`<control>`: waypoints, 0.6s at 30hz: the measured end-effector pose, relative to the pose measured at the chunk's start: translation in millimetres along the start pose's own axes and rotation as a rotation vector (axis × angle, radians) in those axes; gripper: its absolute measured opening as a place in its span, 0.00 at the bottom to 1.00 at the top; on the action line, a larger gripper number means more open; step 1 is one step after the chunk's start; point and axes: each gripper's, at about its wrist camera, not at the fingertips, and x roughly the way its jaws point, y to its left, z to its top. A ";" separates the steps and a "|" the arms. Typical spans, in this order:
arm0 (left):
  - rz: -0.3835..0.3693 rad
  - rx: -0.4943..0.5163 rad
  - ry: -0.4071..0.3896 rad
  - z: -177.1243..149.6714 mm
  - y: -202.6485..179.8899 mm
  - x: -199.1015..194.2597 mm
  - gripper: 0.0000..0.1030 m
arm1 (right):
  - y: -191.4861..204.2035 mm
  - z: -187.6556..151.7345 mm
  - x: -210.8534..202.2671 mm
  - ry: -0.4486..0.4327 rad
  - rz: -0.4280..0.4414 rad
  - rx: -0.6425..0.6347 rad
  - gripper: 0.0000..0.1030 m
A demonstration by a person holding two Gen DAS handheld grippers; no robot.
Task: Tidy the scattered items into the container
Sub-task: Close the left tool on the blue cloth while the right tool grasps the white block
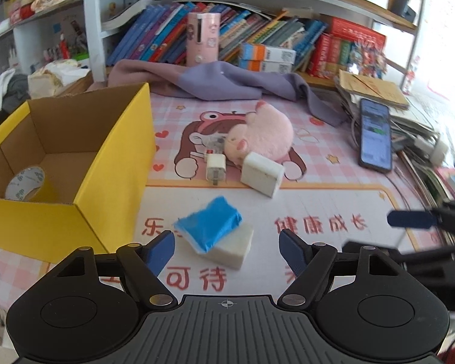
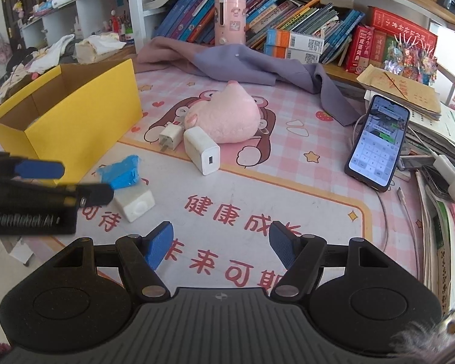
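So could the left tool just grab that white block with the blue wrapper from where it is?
Probably yes. The left tool is open, and the white block with the blue wrapper lies right ahead between its fingers, with nothing in between.

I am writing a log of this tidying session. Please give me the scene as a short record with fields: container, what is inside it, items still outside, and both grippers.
container: yellow cardboard box, open top, on the left of the mat
inside: roll of tape
outside: eraser with blue wrapper; large white charger; small white plug; pink plush toy
left gripper: open, empty, the eraser lies between its fingers
right gripper: open, empty
nearby: phone, screen lit
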 end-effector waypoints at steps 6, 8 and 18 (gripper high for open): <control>0.030 -0.019 0.033 8.2 -0.8 21.7 0.74 | 8.3 1.1 14.3 0.045 0.091 -0.078 0.67; 0.042 -0.020 0.036 11.2 -1.1 27.9 0.74 | 14.9 2.7 20.2 0.052 0.122 -0.116 0.67; 0.073 -0.028 0.095 22.3 2.7 59.7 0.65 | 42.2 16.8 55.0 0.037 0.249 -0.277 0.64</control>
